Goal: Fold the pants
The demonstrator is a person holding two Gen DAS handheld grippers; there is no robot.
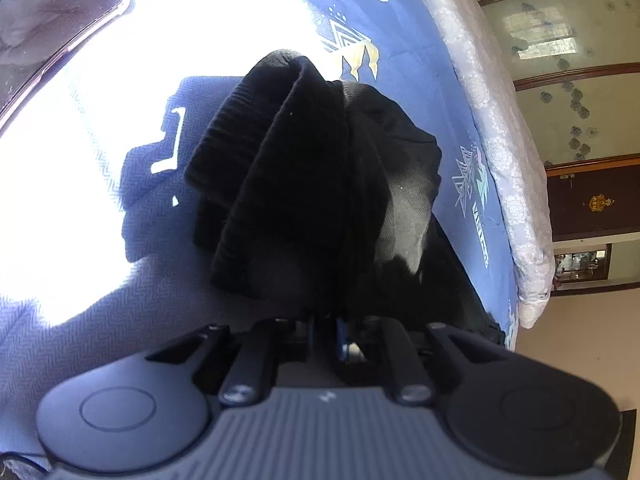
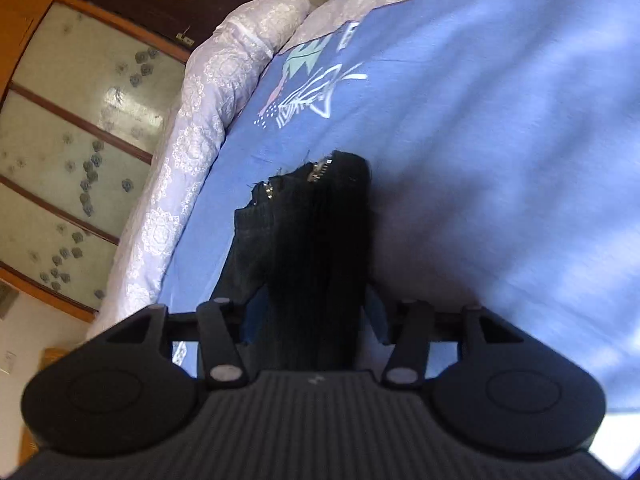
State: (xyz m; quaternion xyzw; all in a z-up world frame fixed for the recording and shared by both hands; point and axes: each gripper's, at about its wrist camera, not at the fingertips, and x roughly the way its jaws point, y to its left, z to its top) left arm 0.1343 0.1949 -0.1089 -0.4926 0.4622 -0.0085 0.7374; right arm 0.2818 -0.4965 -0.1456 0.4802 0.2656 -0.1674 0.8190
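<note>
Your left gripper [image 1: 332, 320] and right gripper [image 2: 316, 320] both clench the black pants [image 1: 304, 168] above the blue sheet [image 2: 480, 160]; the bed edge [image 1: 504, 168] lies right.

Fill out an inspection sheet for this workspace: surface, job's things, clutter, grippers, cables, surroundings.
Surface: bed with blue printed sheet, partly in bright sun; lilac quilt along its edge.
Job's things: black pants, bunched, ribbed band showing.
Clutter: phone lying on the sunlit sheet.
Grippers: left gripper shut on the pants; right gripper shut on the pants too.
Cables: nothing seen.
Surroundings: floral glass panels in wood frames, dark door.
</note>
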